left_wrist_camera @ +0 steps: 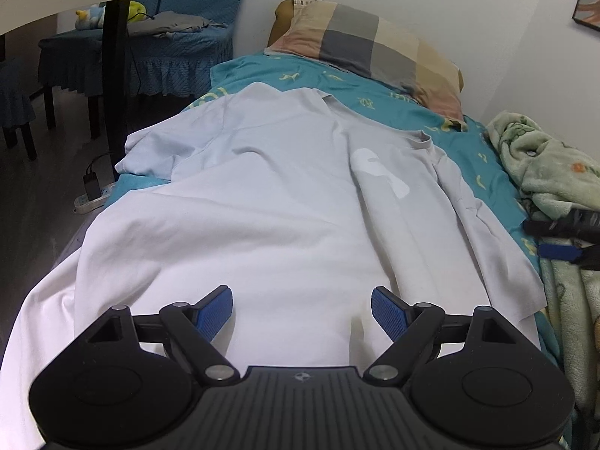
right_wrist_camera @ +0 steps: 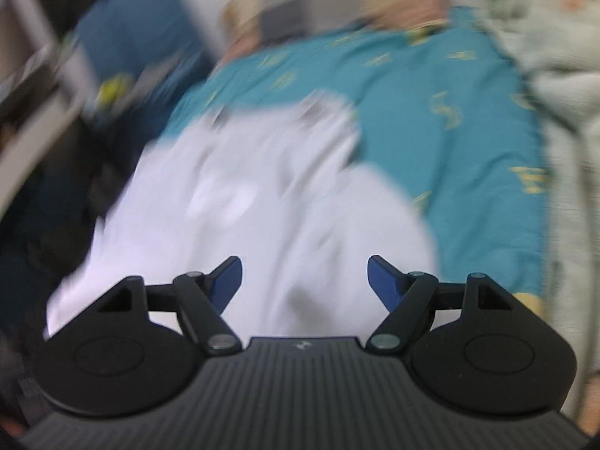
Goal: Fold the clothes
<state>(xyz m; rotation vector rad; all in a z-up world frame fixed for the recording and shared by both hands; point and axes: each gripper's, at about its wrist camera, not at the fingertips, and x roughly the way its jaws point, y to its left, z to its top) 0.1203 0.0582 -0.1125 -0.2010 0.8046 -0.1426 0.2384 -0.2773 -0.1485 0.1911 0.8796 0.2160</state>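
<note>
White shirt (left_wrist_camera: 262, 195) lies spread on bed (left_wrist_camera: 412, 112), right side lapped over toward middle, rest loose, wrinkled. My left gripper (left_wrist_camera: 302, 311) apart over near hem, empty. My right gripper (right_wrist_camera: 304, 281) apart, empty, above shirt's right edge; view blurred. Folding barely begun, I judge. Pillow (left_wrist_camera: 367, 45) beyond.

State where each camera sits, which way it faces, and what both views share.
Left wrist: on the left gripper, looking down along the shirt toward the pillow; its open fingers show.
Right wrist: on the right gripper, blurred, over the shirt's edge; its open fingers show.
Shared: shirt, teal sheet, pillow, green blanket.
</note>
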